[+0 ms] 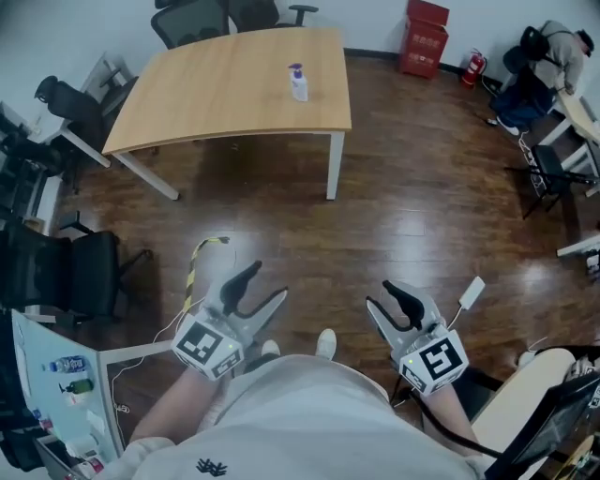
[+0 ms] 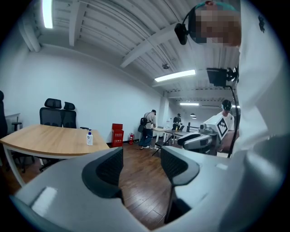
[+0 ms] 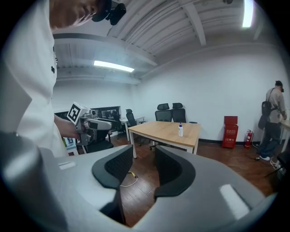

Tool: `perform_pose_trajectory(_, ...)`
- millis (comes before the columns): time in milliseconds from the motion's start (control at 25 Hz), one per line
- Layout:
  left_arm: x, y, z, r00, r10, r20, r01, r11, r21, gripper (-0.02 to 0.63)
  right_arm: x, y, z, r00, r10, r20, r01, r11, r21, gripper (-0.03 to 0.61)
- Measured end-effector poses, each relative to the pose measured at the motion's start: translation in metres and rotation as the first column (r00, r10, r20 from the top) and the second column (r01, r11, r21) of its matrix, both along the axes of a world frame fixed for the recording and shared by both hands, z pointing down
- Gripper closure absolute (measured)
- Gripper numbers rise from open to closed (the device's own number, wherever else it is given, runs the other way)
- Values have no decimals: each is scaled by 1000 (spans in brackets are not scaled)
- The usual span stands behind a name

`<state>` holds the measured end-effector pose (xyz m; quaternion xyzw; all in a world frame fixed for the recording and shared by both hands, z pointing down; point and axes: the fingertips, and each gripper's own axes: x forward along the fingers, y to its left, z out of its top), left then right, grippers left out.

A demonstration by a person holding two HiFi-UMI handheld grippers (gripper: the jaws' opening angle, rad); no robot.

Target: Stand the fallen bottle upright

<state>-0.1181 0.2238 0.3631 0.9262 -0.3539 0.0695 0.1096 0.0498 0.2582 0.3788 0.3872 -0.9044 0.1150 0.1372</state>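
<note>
A small white pump bottle (image 1: 298,82) with a blue top stands upright on the wooden table (image 1: 216,94), near its far right part. It also shows as a small upright bottle (image 2: 89,137) in the left gripper view and as a bottle (image 3: 180,130) in the right gripper view. Both grippers hang close to the person's body, well away from the table over the dark wood floor. My left gripper (image 1: 265,284) (image 2: 141,165) is open with nothing between its jaws. My right gripper (image 1: 380,296) (image 3: 144,165) is open too, and empty.
Black office chairs (image 1: 192,19) stand behind the table and at the left (image 1: 75,272). A yellow cable (image 1: 199,258) lies on the floor by the left gripper. A red crate (image 1: 424,37) and a fire extinguisher (image 1: 474,66) are at the back wall. A person (image 1: 548,56) bends at the far right.
</note>
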Motion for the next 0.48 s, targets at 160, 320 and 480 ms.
perform_pose_trajectory(160, 2, 17, -16, 1000, 22, -4, -22, 999, 26, 353, -4, 19, -5, 1000, 12, 12, -12, 1000, 18, 425)
perform_pose_trajectory(320, -6, 32, -29, 999, 39, -21, -38, 998, 47, 353, -20, 33, -10, 1000, 10, 18, -11, 999, 38, 425)
perform_pose_trajectory(480, -23, 47, -30, 998, 54, -31, -52, 997, 53, 353, -45, 41, -15, 1000, 10, -1, -10, 998, 58, 425)
